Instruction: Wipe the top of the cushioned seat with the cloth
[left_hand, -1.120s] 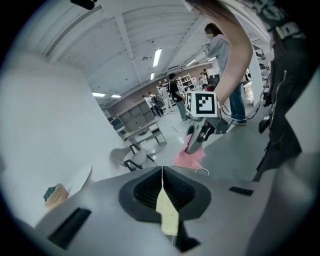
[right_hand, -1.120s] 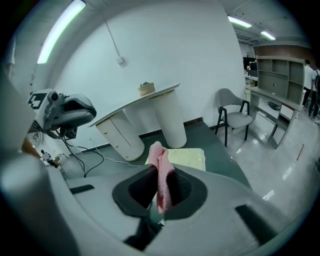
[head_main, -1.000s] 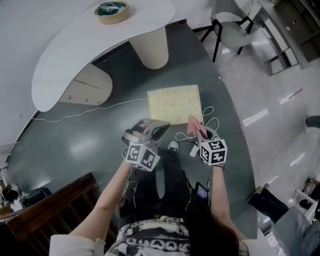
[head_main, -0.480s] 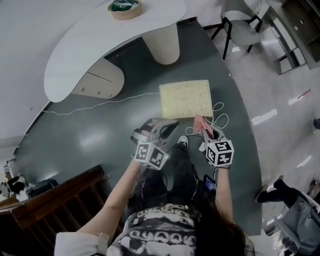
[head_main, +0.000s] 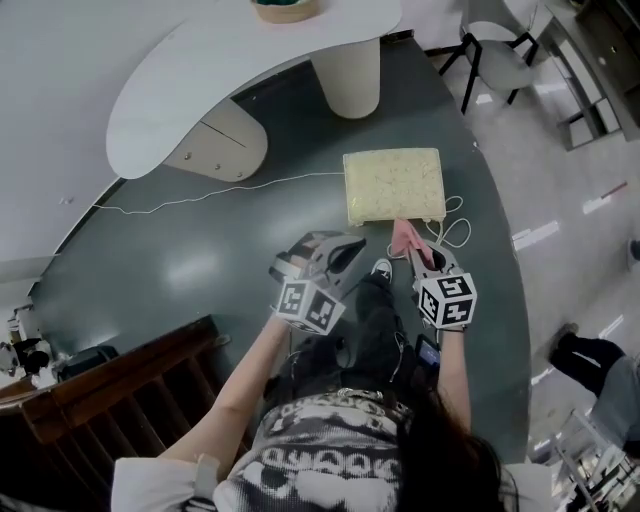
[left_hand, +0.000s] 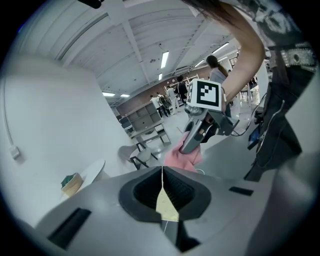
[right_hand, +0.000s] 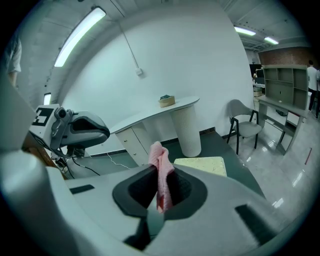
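Observation:
The cushioned seat (head_main: 393, 185) is a pale yellow square block on the dark green floor, also showing past the jaws in the right gripper view (right_hand: 202, 164). My right gripper (head_main: 418, 258) is shut on a pink cloth (head_main: 405, 238), which sticks up between its jaws (right_hand: 160, 175) and hangs just short of the seat's near edge. My left gripper (head_main: 338, 254) hovers to the left of the cloth, its jaws pressed together with nothing in them (left_hand: 162, 192). From the left gripper view the right gripper (left_hand: 192, 142) and the pink cloth (left_hand: 180, 156) show ahead.
A white curved table (head_main: 200, 75) on a cream pedestal (head_main: 350, 75) stands beyond the seat, a tape roll (head_main: 285, 8) on it. A white cable (head_main: 200, 195) runs across the floor, and coiled cable (head_main: 455, 232) lies beside the seat. A chair (head_main: 495, 60) stands at the upper right.
The person has stepped forward: both grippers and the cloth have come closer to the seat's near edge. Both grips are unchanged.

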